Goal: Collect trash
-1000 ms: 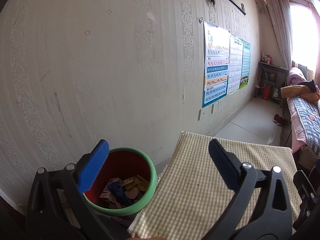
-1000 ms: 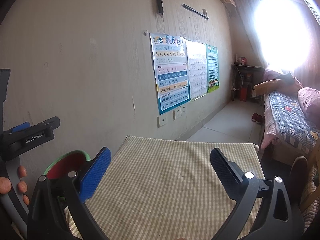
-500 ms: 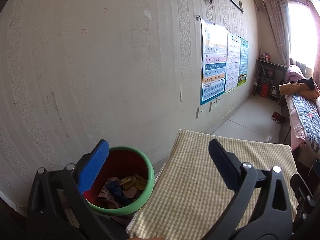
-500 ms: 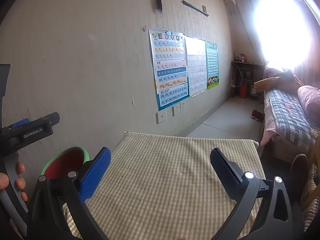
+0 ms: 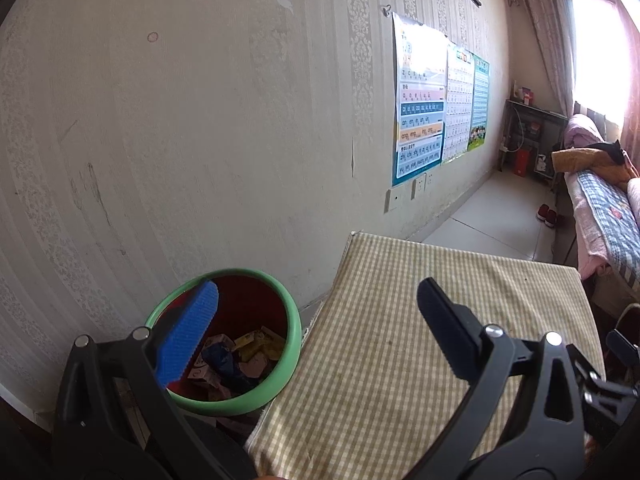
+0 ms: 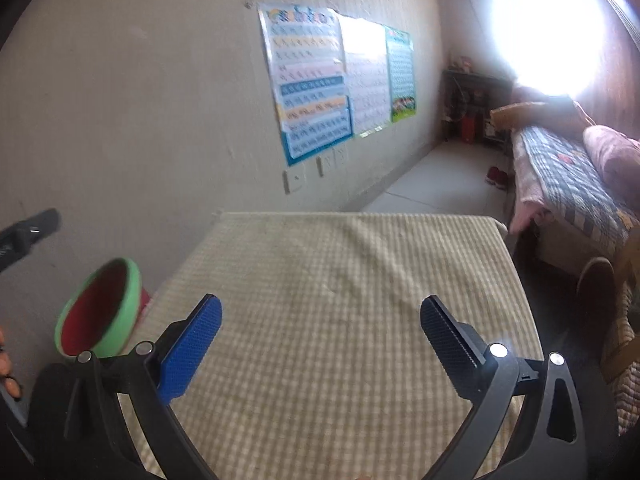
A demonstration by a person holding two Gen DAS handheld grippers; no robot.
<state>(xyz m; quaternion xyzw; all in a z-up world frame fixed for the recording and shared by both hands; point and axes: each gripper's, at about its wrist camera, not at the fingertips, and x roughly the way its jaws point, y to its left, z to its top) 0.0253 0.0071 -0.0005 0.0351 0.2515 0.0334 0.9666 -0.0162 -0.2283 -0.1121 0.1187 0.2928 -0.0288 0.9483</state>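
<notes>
Beside the near left corner of the table covered in a beige checked cloth (image 5: pixel 420 340) stands the round red plastic waste bin with a green rim (image 5: pixel 294 344), set on the floor against the pale patterned wall (image 5: pixel 200 140). Crumpled wrappers and paper scraps (image 5: pixel 236 360), yellow, blue and pinkish, already lie at its bottom. Both views show the cloth bare, with no litter left on the part that is visible, so the collecting looks finished or close to it; what may lie on the floor or outside the views cannot be told.

The left gripper (image 5: pixel 318 308) hangs with its fingers spread wide and nothing between them; its blue left pad overlaps the bin's near rim in the view, while the black right finger sits over the cloth. The right gripper (image 6: pixel 320 320) is likewise spread and empty, over the middle of the table. From that blurred view the bin (image 6: pixel 132 308) sits to the near left, well clear of its fingers.

On the far right are a bed with a blue patterned quilt (image 6: pixel 560 184) and colourful wall charts (image 5: pixel 424 100).
</notes>
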